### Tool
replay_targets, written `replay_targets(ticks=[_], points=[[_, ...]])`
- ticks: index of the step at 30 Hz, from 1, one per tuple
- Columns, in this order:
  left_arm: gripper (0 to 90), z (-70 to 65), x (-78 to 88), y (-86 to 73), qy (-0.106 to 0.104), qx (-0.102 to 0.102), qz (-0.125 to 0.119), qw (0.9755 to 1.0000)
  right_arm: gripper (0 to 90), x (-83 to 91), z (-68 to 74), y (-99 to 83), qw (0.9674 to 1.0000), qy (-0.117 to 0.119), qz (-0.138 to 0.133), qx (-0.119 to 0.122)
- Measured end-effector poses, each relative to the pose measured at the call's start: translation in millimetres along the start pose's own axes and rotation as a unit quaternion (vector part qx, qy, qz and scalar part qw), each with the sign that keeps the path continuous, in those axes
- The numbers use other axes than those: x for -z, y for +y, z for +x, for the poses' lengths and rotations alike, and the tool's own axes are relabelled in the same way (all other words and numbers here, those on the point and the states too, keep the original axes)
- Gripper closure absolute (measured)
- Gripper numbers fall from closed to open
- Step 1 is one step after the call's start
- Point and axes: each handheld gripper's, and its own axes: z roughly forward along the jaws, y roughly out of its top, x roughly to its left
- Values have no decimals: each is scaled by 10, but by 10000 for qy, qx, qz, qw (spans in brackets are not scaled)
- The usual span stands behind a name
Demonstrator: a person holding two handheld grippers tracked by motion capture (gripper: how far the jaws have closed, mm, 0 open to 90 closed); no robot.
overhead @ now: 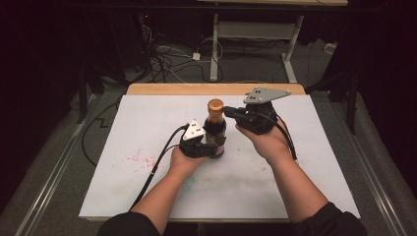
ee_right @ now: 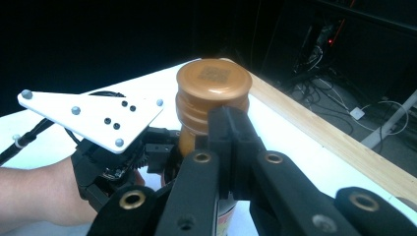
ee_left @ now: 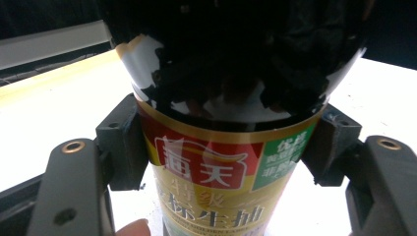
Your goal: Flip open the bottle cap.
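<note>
A dark soy sauce bottle (overhead: 215, 132) with a brown cap (overhead: 215, 105) stands upright on the white board (overhead: 147, 118). My left gripper (overhead: 210, 147) is shut on the bottle's lower body. In the left gripper view its pads (ee_left: 123, 142) press both sides of the red and gold label (ee_left: 216, 182). My right gripper (overhead: 230, 114) comes in from the right at neck height with its jaws shut together and nothing between them. In the right gripper view its tips (ee_right: 229, 127) sit right at the neck below the cap (ee_right: 214, 83); whether they touch it I cannot tell.
Red specks (overhead: 137, 158) mark the board at the left. A wooden table edge (overhead: 196, 89) runs along the far side. Beyond it lie floor cables (overhead: 162, 59) and the legs of a desk (overhead: 215, 49). The left gripper's white plate (ee_right: 93, 115) sits near the right jaws.
</note>
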Motion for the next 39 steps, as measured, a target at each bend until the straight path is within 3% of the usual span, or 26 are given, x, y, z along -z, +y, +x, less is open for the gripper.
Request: replay_targets(ticks=[4,5,6,8,12,13,14,16,17,18,19,21,22,23,24,25,26,27,30,31,33,34,35,39], points=[[292,7,8,-1,38,-77,61,9999,900,3,8,14,10000,8,1,22],[292,-38,-39,-3,102,282,-270,9992,900,1,8,16,10000,2,6,28],[292,4,7,-1,50,-91,65,9999,900,1,8,16,10000,-7,7,33],[293,6,9,-2,43,-107,75,9999,900,1,7,16,10000,-25,13,30],[293,3,9,-4,39,-106,70,9999,900,1,-2,14,10000,-47,22,35],[292,-36,-37,-7,88,231,-241,9994,900,1,-4,14,10000,-45,24,39],[292,-38,-41,-7,80,260,-269,9993,900,2,-1,14,10000,-74,29,51],[292,-37,-41,-9,79,255,-271,9993,900,2,-1,14,9999,-90,31,44],[292,-4,-1,-8,30,-40,0,10000,900,0,2,16,9999,-97,39,52],[291,4,10,-6,44,-97,58,9999,900,-4,4,19,9999,-96,36,58],[291,-37,-34,-8,97,256,-261,9993,900,-7,7,22,9999,-101,45,79],[291,-36,-37,-6,102,271,-265,9992,900,-11,8,24,9999,-112,42,84],[291,2,3,-5,44,-46,14,10000,900,-14,7,23,9999,-120,37,59],[292,6,7,-6,52,-87,49,9999,900,-14,4,24,9999,-126,45,40],[292,-39,-42,-10,122,263,-279,9992,900,-14,4,24,9999,-126,45,40],[294,-42,-44,-11,130,260,-281,9992,900,-12,2,29,9999,-138,65,57],[294,-14,-8,-11,82,-27,-37,10000,900,-12,2,29,9999,-138,65,57],[296,-47,-43,-14,140,234,-278,9992,900,-11,10,35,9998,-152,75,87],[297,-48,-44,-18,162,178,-262,9994,900,-7,19,42,9997,-185,108,106],[297,-24,-16,-19,123,-44,-76,9999,900,-8,23,42,9997,-206,107,109],[297,-20,-10,-20,145,-96,-34,9998,900,-9,24,42,9997,-205,104,106],[297,-22,-14,-20,149,-71,-56,9998,900,-10,24,43,9997,-202,102,108],[298,-51,-49,-21,192,188,-288,9992,900,-14,27,45,9996,-223,100,124],[298,-52,-47,-23,198,166,-287,9993,900,-18,33,48,9996,-221,102,105]])
